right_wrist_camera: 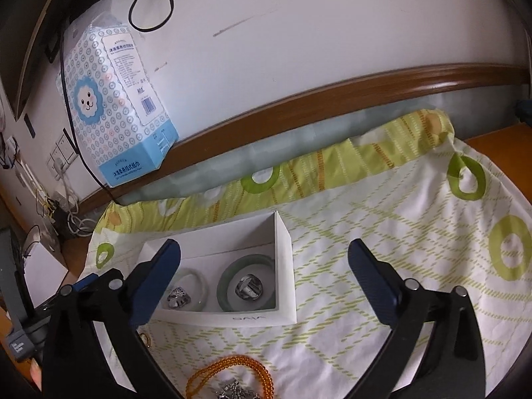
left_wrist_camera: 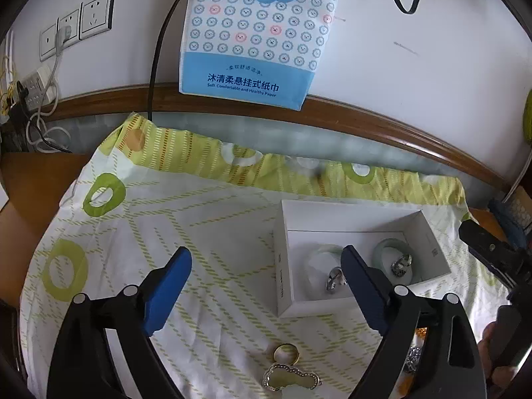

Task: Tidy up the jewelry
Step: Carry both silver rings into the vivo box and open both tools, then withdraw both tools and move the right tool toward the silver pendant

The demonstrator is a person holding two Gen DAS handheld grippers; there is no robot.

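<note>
White cardboard box [right_wrist_camera: 282, 259] sits on a green-patterned cloth [right_wrist_camera: 382, 232] holding two jade bangles [right_wrist_camera: 229, 276], each ringed around a silver ring [right_wrist_camera: 247, 287]. Amber beads [right_wrist_camera: 229, 365] lie nearer. Left claw [left_wrist_camera: 266, 286] and right claw [right_wrist_camera: 266, 272] gape wide, empty.

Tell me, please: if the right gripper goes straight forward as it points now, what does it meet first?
Probably only the patterned cloth. The right gripper is open, and its midline runs near the white box's right wall, so it might clip that wall; depth is unclear.

White box [right_wrist_camera: 284, 259] — green-patterned cloth [right_wrist_camera: 382, 232]
</note>
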